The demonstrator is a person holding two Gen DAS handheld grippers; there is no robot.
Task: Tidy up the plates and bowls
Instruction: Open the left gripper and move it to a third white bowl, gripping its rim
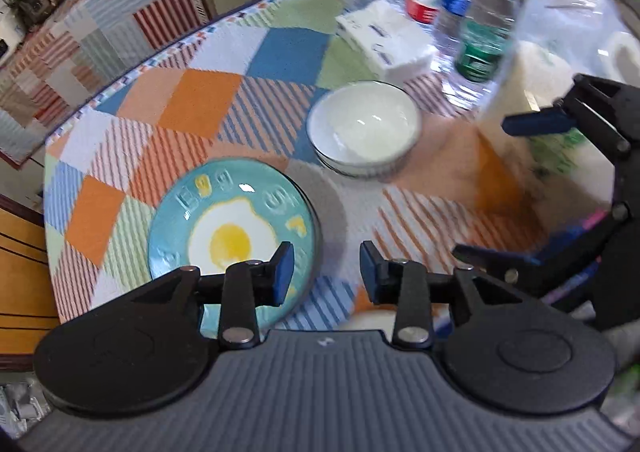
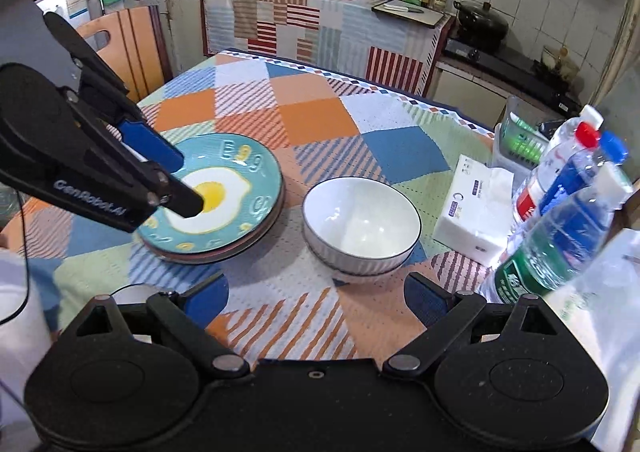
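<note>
A teal plate [image 1: 256,211] with a fried-egg picture lies on top of a small stack of plates [image 2: 256,207] on the checked tablecloth [image 2: 312,119]. To its right, a white bowl [image 1: 364,127] with a dark rim sits nested in a second bowl [image 2: 360,228]. My left gripper [image 1: 326,272] hangs above the plate's near edge, open, with nothing between its blue pads; in the right wrist view the left gripper [image 2: 184,183] hovers over the egg picture. My right gripper [image 2: 316,292] stands wide open and empty above the cloth, in front of the bowls; the left wrist view shows the right gripper [image 1: 508,187] at its right edge.
A white tissue pack [image 2: 472,207] and several water bottles [image 2: 560,211] stand right of the bowls, with a green-filled clear box [image 2: 520,139] behind. A clear plastic bag [image 1: 532,83] is at the far right. A wooden chair [image 2: 128,39] and a kitchen counter [image 2: 320,11] lie beyond the table.
</note>
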